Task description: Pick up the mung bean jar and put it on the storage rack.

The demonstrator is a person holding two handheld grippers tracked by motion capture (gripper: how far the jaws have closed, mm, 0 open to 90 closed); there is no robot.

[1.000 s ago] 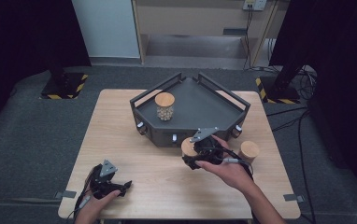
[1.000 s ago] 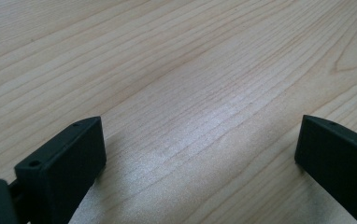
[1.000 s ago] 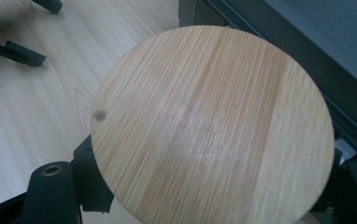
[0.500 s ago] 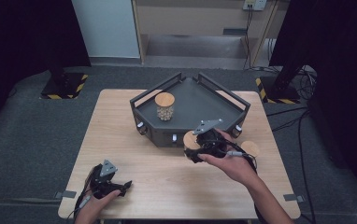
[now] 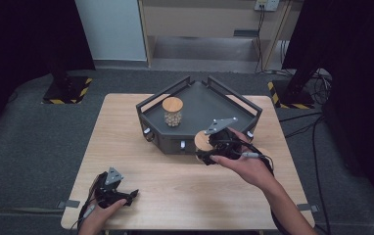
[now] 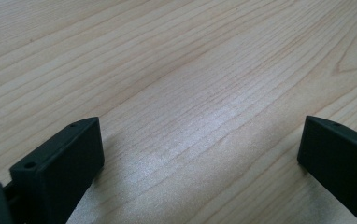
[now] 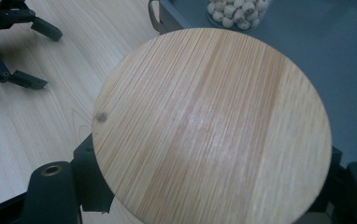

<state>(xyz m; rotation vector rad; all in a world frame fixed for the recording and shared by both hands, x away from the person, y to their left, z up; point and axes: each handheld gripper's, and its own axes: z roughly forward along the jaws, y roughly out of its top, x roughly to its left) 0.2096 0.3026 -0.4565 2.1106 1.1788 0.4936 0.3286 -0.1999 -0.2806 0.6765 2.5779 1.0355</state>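
My right gripper (image 5: 204,154) is shut on a jar with a round wooden lid (image 5: 202,141), held off the table at the front wall of the dark grey tray (image 5: 168,142). In the right gripper view the lid (image 7: 211,126) sits between the two black jaws and hides the jar body. A second jar (image 5: 172,111) with a wooden lid, full of pale beads (image 7: 235,11), stands inside the tray at its left. My left gripper (image 5: 128,196) rests on the wooden table (image 5: 126,127) near the front left corner, open, with bare wood between its jaws (image 6: 200,154).
The tray floor (image 7: 317,56) to the right of the bead jar is bare. The tray's raised walls (image 5: 234,95) form an angled rim. Cables trail on the floor at the back right. The left gripper (image 7: 8,42) also shows far off in the right gripper view.
My right gripper has lifted the jar off the table and carried it a little toward the tray's front wall. The left gripper has stayed put.
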